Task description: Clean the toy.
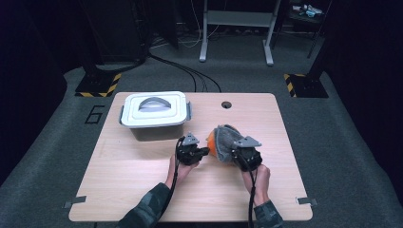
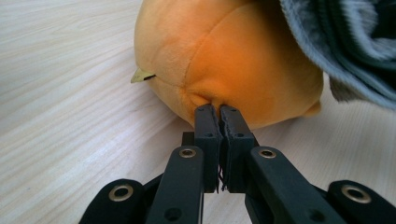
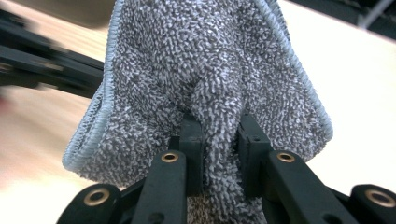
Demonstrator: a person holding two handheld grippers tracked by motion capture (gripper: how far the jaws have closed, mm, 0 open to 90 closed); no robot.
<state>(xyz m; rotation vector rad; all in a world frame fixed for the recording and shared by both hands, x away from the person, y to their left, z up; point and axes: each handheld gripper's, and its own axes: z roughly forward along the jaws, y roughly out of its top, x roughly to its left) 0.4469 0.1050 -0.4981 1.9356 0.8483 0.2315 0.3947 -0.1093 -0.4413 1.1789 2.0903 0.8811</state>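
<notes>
An orange plush toy (image 1: 211, 143) lies on the wooden table (image 1: 138, 180) with a grey microfibre cloth (image 1: 226, 137) draped over its top. My left gripper (image 1: 206, 151) reaches it from the left. In the left gripper view the left gripper (image 2: 217, 112) is shut, pinching a small fold of the orange plush (image 2: 224, 51), and the cloth (image 2: 345, 42) hangs at the upper right. My right gripper (image 1: 236, 150) is at the toy's near right side. The right gripper (image 3: 219, 123) is shut on a fold of the grey cloth (image 3: 205, 56).
A white box with a clip-on lid and handle (image 1: 154, 110) stands at the table's back left. A small round hole (image 1: 226, 104) sits near the far edge. Bare wood lies in front of and to both sides of the hands.
</notes>
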